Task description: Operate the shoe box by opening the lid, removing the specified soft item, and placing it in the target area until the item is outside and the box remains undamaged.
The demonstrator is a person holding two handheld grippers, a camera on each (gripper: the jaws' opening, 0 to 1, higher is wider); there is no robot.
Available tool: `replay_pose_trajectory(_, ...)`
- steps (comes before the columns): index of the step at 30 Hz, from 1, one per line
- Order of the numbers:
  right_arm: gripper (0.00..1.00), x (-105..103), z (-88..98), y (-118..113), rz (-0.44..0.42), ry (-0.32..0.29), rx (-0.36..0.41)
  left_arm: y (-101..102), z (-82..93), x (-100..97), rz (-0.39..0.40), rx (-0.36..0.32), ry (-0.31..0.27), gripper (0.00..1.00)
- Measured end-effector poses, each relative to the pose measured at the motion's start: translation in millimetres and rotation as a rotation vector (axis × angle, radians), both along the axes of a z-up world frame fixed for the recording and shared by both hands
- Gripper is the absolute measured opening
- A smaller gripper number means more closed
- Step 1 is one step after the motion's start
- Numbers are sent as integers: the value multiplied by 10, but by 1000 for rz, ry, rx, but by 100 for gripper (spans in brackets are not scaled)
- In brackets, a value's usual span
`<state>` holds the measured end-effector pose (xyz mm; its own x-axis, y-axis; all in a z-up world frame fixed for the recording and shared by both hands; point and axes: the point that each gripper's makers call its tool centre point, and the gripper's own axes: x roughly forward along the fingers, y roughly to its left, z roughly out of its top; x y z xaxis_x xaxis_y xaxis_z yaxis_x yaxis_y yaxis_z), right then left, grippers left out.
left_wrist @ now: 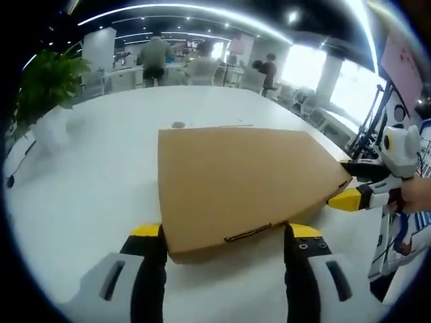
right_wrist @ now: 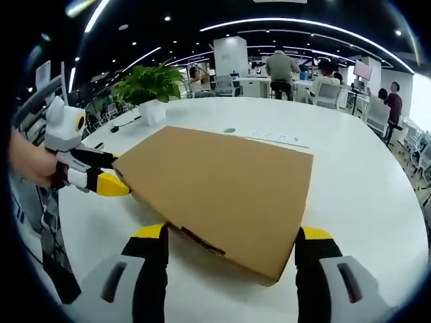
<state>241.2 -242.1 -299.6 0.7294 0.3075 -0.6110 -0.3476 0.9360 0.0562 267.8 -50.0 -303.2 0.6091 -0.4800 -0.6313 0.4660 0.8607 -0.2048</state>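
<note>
You see bright ceiling strip lights [left_wrist: 182,8], window glare [left_wrist: 306,64] on one side, strong fisheye bending, and soft edges.

One closed cardboard shoe box [left_wrist: 242,182] lies on one white desk [left_wrist: 94,168]; two tools, left tool [left_wrist: 225,245] and right tool [right_wrist: 232,249]; one potted plant [right_wrist: 151,84].
</note>
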Motion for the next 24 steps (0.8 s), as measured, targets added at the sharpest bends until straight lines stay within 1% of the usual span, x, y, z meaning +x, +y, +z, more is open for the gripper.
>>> replay_pose_trajectory(2, 78, 4, 20, -2, 2, -4, -26, 14, -2, 0, 1, 3, 4, 70)
replay_pose_trajectory(4, 77, -6, 50, -9, 1, -9, -26, 12, 1, -8, 6, -3, 7, 70)
replay_pose_trajectory(5, 77, -8, 50, -10, 1, -11, -20, 14, 1, -15, 8, -6, 7, 70)
replay_pose_trajectory(7, 77, -11, 68, -9, -7, -6, 16, 14, -2, -30, 8, -1, 5, 69)
replay_pose_trajectory(16, 77, -25, 31, -5, 12, 1, 11, 36, -16, -98, 26, 24, -2, 67)
replay_pose_trajectory(18, 77, -44, 37, 5, 17, 4, 11, 51, -25, -133, 28, 46, 5, 66)
replay_pose_trajectory(21, 77, -53, 35, 10, 31, 13, 7, 73, -32, -170, 32, 59, 5, 64)
replay_pose_trajectory(24, 76, -58, 32, 10, 36, 10, 10, 88, -29, -180, 36, 51, 4, 63)
